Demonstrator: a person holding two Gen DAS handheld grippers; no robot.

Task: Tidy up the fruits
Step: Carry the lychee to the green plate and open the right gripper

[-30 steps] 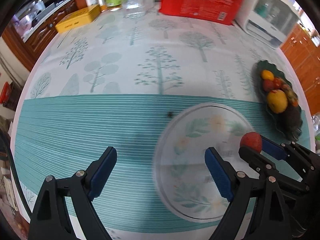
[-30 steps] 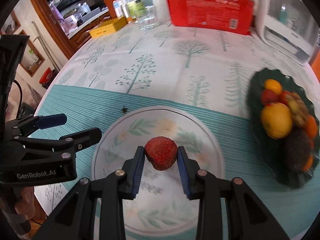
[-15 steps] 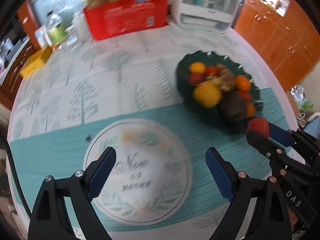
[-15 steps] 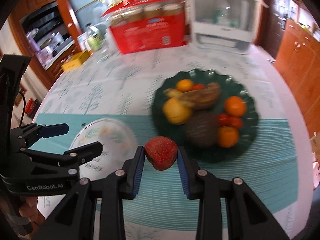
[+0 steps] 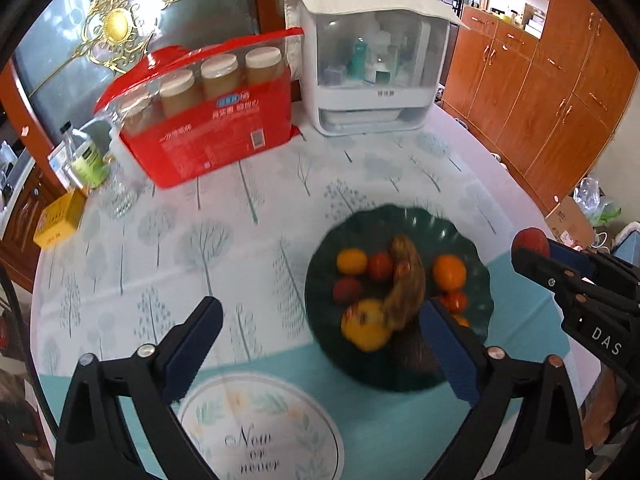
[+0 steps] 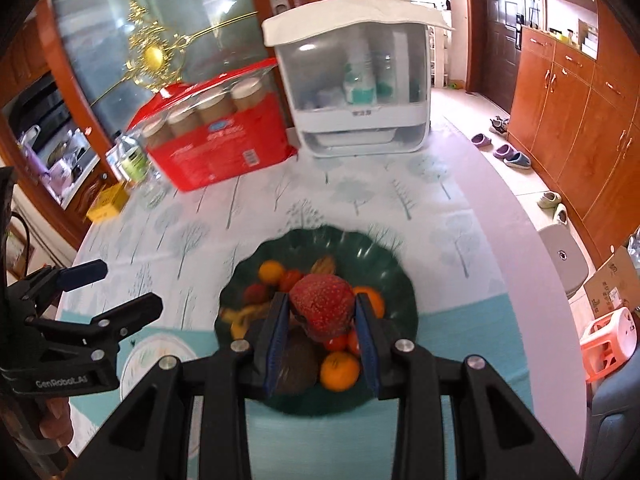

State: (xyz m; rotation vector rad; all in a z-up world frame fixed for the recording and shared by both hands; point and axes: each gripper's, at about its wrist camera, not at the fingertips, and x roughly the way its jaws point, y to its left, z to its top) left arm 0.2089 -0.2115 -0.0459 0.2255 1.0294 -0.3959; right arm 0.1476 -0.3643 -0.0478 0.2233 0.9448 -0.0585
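My right gripper (image 6: 322,314) is shut on a red strawberry (image 6: 323,306) and holds it above the dark green fruit plate (image 6: 384,256). The plate holds oranges, a lemon, a brown banana, a dark avocado and small red fruits. In the left wrist view the same plate (image 5: 452,232) lies ahead to the right, and the right gripper with the strawberry (image 5: 531,242) shows at the right edge. My left gripper (image 5: 320,344) is open and empty above the table. A white round plate (image 5: 260,428) with lettering lies below it.
A red pack of jars (image 5: 208,120), a white dish cabinet (image 5: 368,68), a glass and bottle (image 5: 84,156) and a yellow box (image 5: 60,220) stand at the table's back. The table edge curves at the right, with wooden cupboards (image 6: 568,100) beyond.
Both grippers have moved from the white plate toward the green fruit plate. The right one still grips the strawberry, which now hangs over the fruit plate. The left stays open.
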